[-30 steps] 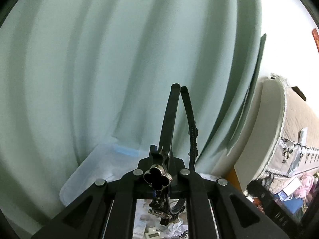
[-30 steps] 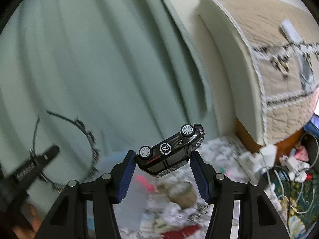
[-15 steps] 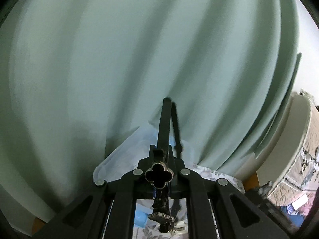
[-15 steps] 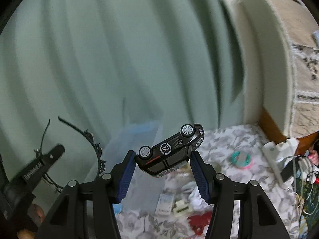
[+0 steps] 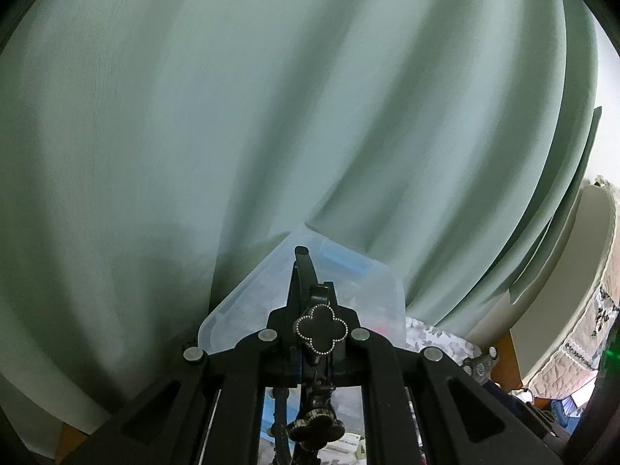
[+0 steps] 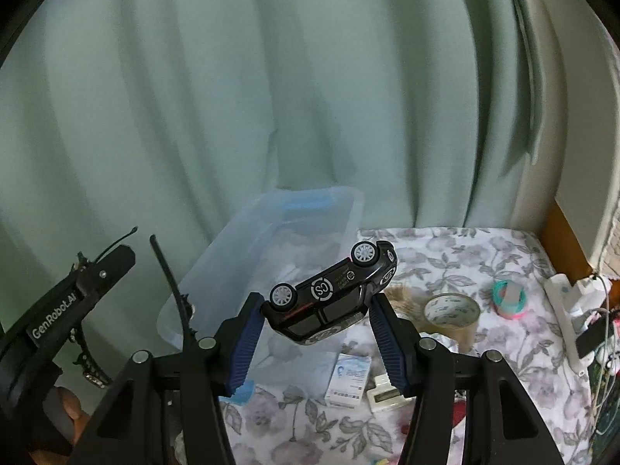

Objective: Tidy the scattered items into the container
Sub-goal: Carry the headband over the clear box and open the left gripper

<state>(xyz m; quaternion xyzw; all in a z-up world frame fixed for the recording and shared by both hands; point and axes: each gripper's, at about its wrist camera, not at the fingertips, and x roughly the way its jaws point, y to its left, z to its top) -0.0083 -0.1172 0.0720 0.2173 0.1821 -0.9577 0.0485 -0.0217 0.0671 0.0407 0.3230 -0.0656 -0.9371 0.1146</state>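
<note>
Both wrist views look forward and slightly down; they share the clear container (image 5: pixel 372 283) (image 6: pixel 271 240) against the green curtain (image 5: pixel 271 116) (image 6: pixel 193 97).

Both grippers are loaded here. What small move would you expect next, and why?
Probably the right gripper eases forward and left over the clear plastic bin, then opens. It is shut on the toy car, which hangs upside down just short of the bin's opening. The left gripper, shut on the black headband, also points at the bin, so it would likely follow.
</note>
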